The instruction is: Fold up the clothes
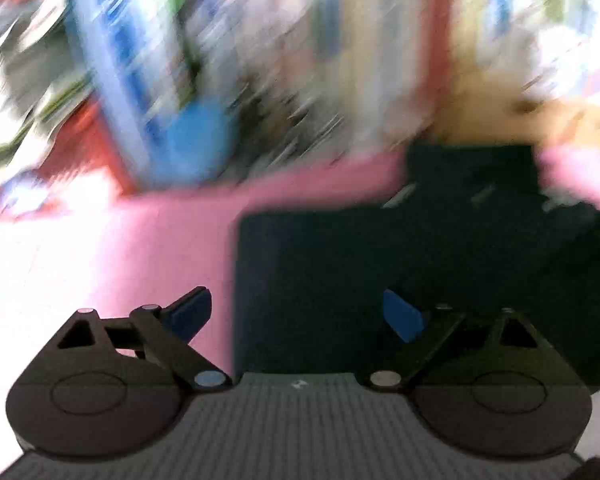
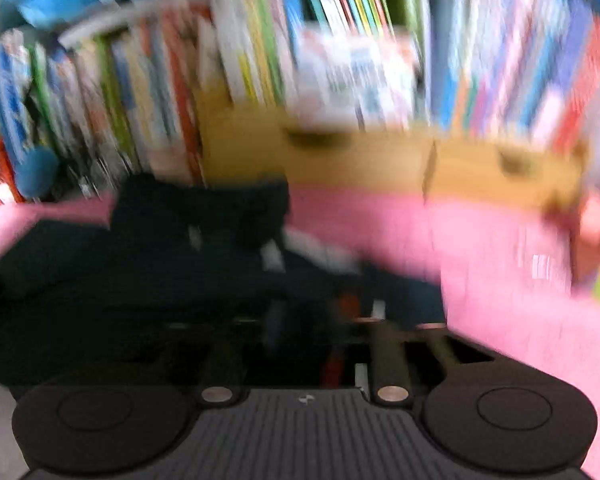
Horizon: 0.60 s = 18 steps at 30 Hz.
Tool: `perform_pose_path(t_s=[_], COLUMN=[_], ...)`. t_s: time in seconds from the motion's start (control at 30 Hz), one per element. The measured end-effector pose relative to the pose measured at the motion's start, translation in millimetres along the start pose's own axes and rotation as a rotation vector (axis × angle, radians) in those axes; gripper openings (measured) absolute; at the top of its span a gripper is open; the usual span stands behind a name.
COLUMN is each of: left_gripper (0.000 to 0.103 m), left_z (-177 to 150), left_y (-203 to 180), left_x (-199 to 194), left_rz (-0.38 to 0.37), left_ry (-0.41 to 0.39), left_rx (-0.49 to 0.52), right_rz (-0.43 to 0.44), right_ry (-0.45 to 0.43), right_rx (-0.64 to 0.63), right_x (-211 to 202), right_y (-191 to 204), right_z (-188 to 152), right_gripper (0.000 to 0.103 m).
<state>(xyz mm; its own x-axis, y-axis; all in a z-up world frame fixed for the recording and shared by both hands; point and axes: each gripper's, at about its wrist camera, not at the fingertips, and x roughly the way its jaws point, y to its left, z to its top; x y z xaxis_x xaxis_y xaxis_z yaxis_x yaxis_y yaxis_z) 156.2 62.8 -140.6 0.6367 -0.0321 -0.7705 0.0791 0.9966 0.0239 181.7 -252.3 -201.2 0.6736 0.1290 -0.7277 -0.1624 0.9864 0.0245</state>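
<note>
Blue-padded fingers of the left gripper (image 1: 298, 316) stand wide apart with nothing between them, straddling the near left edge of a dark navy garment (image 1: 380, 272) that lies on a pink sheet (image 1: 172, 232); one pad hangs over pink, the other over the cloth, which would suit a grab at that straight edge, though I judge that only from the pose. In the right wrist view, the right gripper (image 2: 300, 328) has its arms drawn in close together, and dark cloth with a red and white scrap, perhaps a label, fills the narrow gap; blur and shadow stop me saying whether the fingers really pinch the fabric, so its grip I cannot tell. The garment's left part lies flat with a squared outline, as a piece partly folded would, while toward the right it bunches up with pale trim showing. Both views are smeared, so the tools seem to be in motion. Farther off, a wooden drawer unit (image 2: 380, 160) stands at the sheet's far edge, and behind it rows of colourful books (image 2: 340, 40).
</note>
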Motion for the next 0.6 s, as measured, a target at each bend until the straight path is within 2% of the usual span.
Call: perform_pose_path(t_s=[0.03, 0.07, 0.13, 0.2, 0.27, 0.3, 0.33, 0.4, 0.5, 0.6], left_gripper=[0.094, 0.094, 0.093, 0.082, 0.071, 0.071, 0.072, 0.086, 0.099, 0.103], left_z=[10.6, 20.8, 35.4, 46.0, 50.4, 52.4, 53.8, 56.3, 57.9, 56.5], left_y=[-9.8, -21.7, -52.2, -79.7, -93.5, -94.1, -91.8, -77.1, -65.6, -62.0], left_x=[2.2, 6.8, 27.3, 60.4, 95.8, 113.4, 128.1, 140.4, 148.5, 150.8], left_rz=[-0.051, -0.092, -0.111, -0.078, -0.002, 0.040, 0.067, 0.056, 0.043, 0.039], left_ry=[-0.019, -0.038, -0.054, -0.029, 0.024, 0.053, 0.077, 0.069, 0.078, 0.071], left_rx=[0.022, 0.050, 0.125, 0.203, 0.241, 0.238, 0.222, 0.139, 0.102, 0.116], right_rz=[0.005, 0.009, 0.018, 0.028, 0.029, 0.021, 0.020, 0.037, 0.040, 0.021], right_ry=[-0.005, -0.009, -0.019, -0.028, -0.019, 0.002, 0.009, -0.024, -0.068, -0.084], right_rx=[-0.018, -0.036, -0.072, -0.108, -0.132, -0.129, -0.117, -0.093, -0.115, -0.090], right_x=[6.5, 13.0, 26.1, 39.1, 56.8, 70.2, 82.1, 90.3, 97.8, 113.8], right_y=[4.4, 8.8, 17.6, 26.4, 32.6, 32.1, 29.8, 24.5, 23.8, 21.3], right_z=[6.7, 13.5, 26.9, 40.4, 50.7, 51.4, 51.5, 53.6, 54.2, 63.7], right_gripper=[0.035, 0.022, 0.014, 0.012, 0.010, 0.009, 0.006, 0.006, 0.006, 0.006])
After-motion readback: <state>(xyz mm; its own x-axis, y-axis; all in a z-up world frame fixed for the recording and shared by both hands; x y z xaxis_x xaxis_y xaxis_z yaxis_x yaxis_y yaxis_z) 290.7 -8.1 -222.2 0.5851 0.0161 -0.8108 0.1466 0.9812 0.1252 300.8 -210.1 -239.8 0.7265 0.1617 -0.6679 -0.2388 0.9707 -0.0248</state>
